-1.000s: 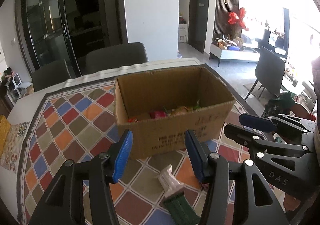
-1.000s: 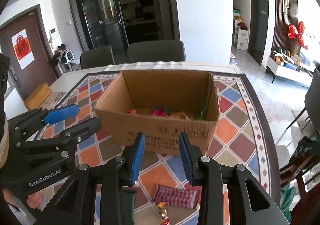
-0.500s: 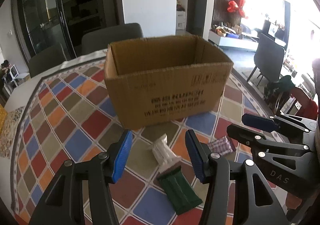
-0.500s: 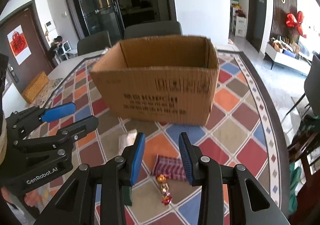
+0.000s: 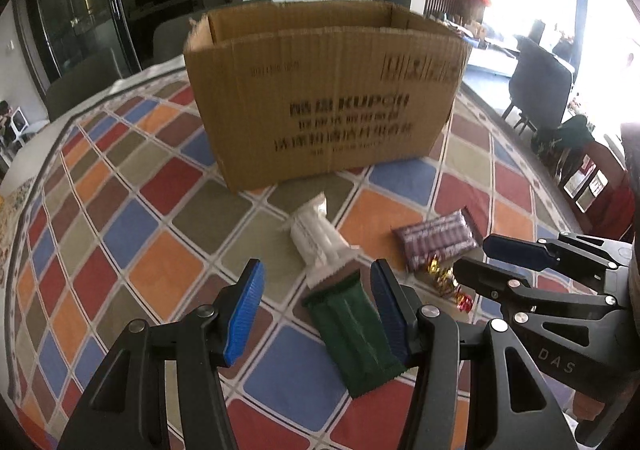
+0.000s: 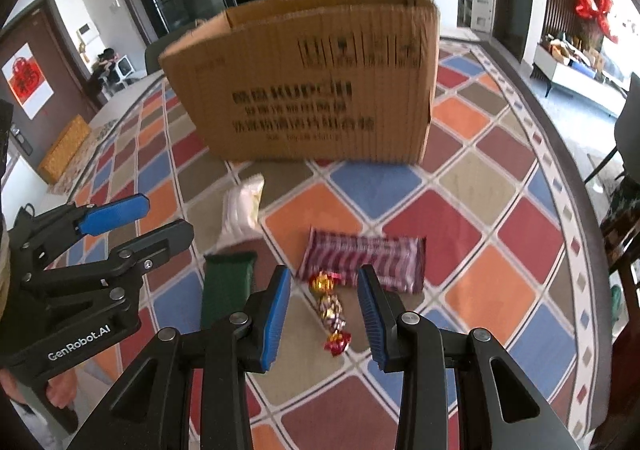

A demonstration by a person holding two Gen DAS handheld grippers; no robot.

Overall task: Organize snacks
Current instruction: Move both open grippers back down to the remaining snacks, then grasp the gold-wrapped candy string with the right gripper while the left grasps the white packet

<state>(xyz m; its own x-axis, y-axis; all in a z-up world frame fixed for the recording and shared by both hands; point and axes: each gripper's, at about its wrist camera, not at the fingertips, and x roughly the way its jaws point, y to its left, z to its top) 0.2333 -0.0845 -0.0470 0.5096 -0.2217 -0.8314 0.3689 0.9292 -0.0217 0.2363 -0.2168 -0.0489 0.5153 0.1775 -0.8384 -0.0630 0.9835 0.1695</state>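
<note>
Four snacks, among them a green packet (image 5: 358, 334) at lower centre, lie unpacked before the cardboard box (image 5: 324, 97), while left gripper (image 5: 318, 314) and right gripper (image 6: 324, 316) gape empty.

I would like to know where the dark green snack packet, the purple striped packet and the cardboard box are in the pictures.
dark green snack packet (image 5: 356, 334), left wrist view, middle of the wrapper.
purple striped packet (image 6: 368, 258), right wrist view, centre of its top face.
cardboard box (image 6: 312, 89), right wrist view, its printed front wall.
</note>
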